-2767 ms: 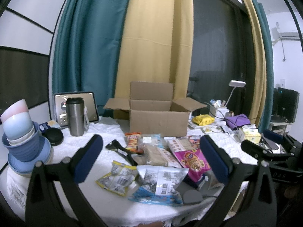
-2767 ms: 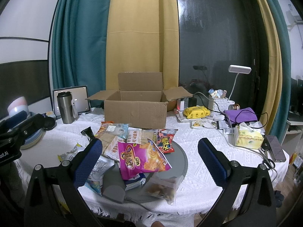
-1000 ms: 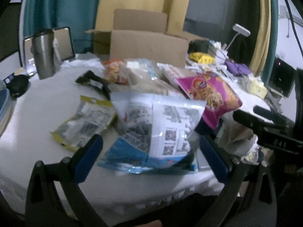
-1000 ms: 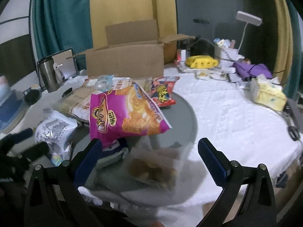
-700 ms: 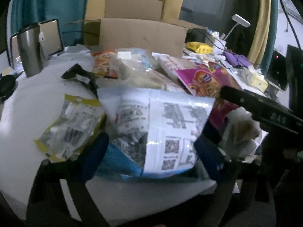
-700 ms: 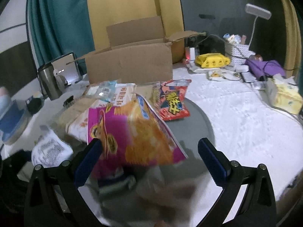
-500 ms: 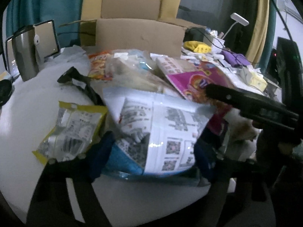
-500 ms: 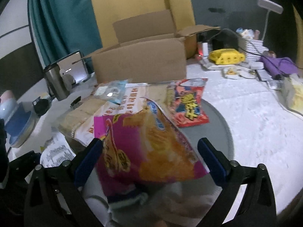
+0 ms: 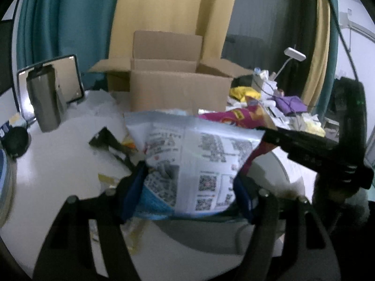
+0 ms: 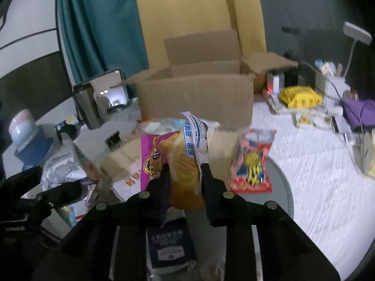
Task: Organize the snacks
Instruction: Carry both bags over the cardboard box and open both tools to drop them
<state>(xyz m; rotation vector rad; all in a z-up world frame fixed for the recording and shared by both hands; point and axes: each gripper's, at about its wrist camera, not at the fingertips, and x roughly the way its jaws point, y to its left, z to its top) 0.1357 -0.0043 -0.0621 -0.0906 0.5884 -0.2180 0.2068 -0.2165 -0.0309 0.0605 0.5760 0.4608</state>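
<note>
Left gripper (image 9: 188,187) just closing, clamped on one silver-white snack bag (image 9: 194,154) raised off the table, both pads pressed to its sides. Right gripper (image 10: 184,182) just closing too — pinched tight on one magenta chip bag (image 10: 173,161), crumpled between the pads. Below it, one dark blue packet (image 10: 170,245); just right, one red-and-yellow packet (image 10: 252,164). Beyond — one open cardboard box (image 10: 196,96), four flaps spread, mouth unobstructed. Bare white tablecloth (image 10: 323,168) to the right, round edge near. One steel tumbler (image 9: 44,100) left, before one tablet (image 9: 68,79).
</note>
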